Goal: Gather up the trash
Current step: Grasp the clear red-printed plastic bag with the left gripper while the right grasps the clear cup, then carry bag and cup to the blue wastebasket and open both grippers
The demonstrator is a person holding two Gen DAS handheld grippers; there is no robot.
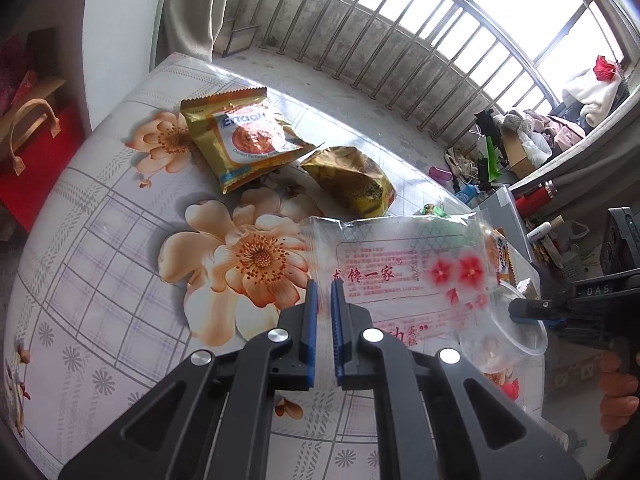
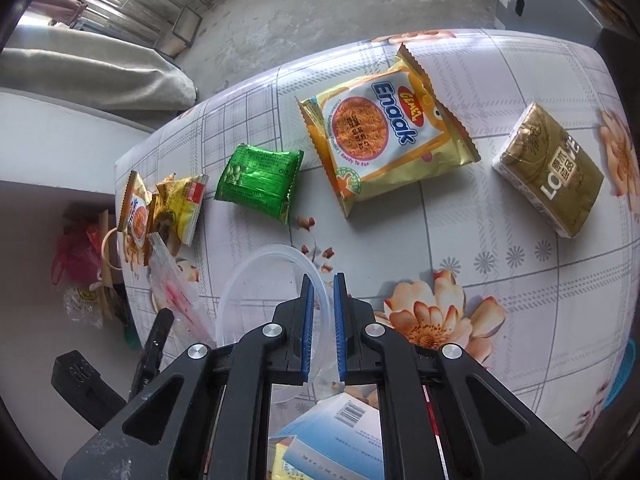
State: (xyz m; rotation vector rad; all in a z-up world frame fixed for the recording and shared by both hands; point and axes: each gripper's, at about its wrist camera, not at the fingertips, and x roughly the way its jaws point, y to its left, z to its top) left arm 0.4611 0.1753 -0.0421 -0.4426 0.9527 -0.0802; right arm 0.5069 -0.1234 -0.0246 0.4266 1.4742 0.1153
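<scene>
Flowered, grid-patterned surface [image 2: 500, 240] under bright window bars, concrete floor beyond, clutter along the far wall. Scattered across it: a big yellow noodle packet [image 2: 384, 132], a green snack wrapper [image 2: 258, 178], a gold tissue pack [image 2: 548, 168], and two crumpled wrappers [image 2: 160, 208] near the left edge.

Blue-and-white paper at the bottom of the right view cut off by the frame (print too small to read). Items on the floor by the red bag blurred.

Left claw [image 1: 324, 300] nearly closed, its blue pads pinching the edge of a clear plastic bag [image 1: 400, 264] with red print, lying near the middle of the surface. Right claw [image 2: 320, 296] likewise narrow, clamped on the rim of a clear plastic cup [image 2: 248, 280] just beside that bag.
</scene>
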